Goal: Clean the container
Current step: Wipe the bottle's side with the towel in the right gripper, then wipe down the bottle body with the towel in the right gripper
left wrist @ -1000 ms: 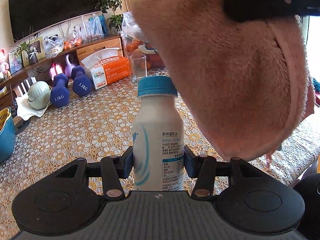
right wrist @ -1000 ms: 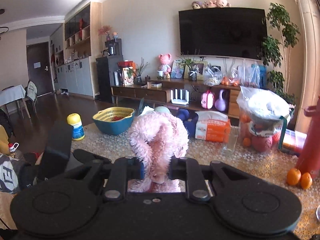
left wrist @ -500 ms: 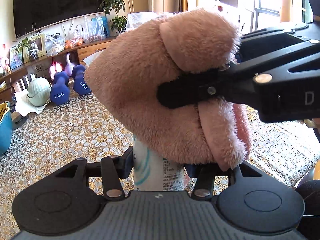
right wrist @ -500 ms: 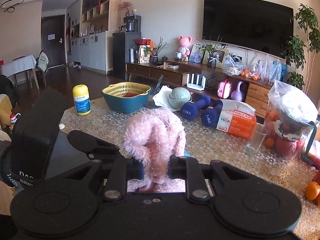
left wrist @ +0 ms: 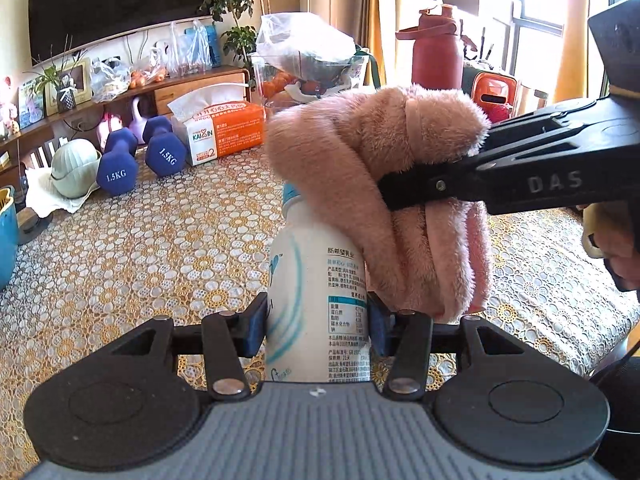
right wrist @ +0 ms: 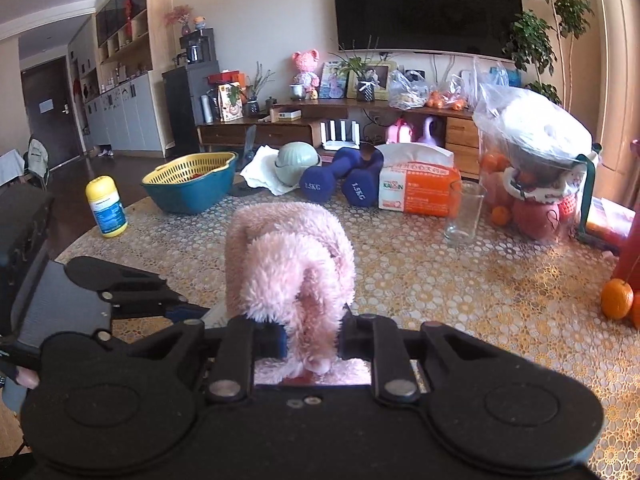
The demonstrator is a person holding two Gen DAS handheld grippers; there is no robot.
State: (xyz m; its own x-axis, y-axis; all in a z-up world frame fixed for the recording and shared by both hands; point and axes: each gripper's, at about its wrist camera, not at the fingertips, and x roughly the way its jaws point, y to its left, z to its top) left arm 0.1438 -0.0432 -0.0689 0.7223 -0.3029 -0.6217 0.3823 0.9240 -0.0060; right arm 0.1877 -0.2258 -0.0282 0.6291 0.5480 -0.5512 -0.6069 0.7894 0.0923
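Bottle [left wrist: 316, 300]: white plastic, printed label, blue cap mostly hidden. It stands upright between your left gripper [left wrist: 317, 322] fingers, which are closed against both of its sides at the lower body. It sits above the table [left wrist: 160, 248], toward the near edge; whether its base touches the lace-patterned cover cannot be told.

Cloth [left wrist: 384, 184]: pink, fluffy, bunched. It is draped over the bottle's cap and shoulder and hangs down the bottle's right side, touching it. In the right wrist view the cloth [right wrist: 290, 268] hides the bottle completely.

Your right gripper [right wrist: 310, 340]: jaws nearly together, pinching a thick fold of the cloth. In the left wrist view it enters from the right edge, held roughly level, above and across the left gripper. A bit of your hand [left wrist: 612, 240] shows behind it at the right edge.

Your left gripper, seen from the right wrist, lies at the lower left, pointing toward the cloth.

Surroundings, toward the far edge of the table: two blue dumbbells [right wrist: 340, 184], a tissue box [right wrist: 416, 192], an empty glass [right wrist: 464, 214], a teal basin with yellow basket [right wrist: 190, 186]. Yellow-capped jar [right wrist: 106, 212] near the left edge. Oranges [right wrist: 618, 298] near the right edge.
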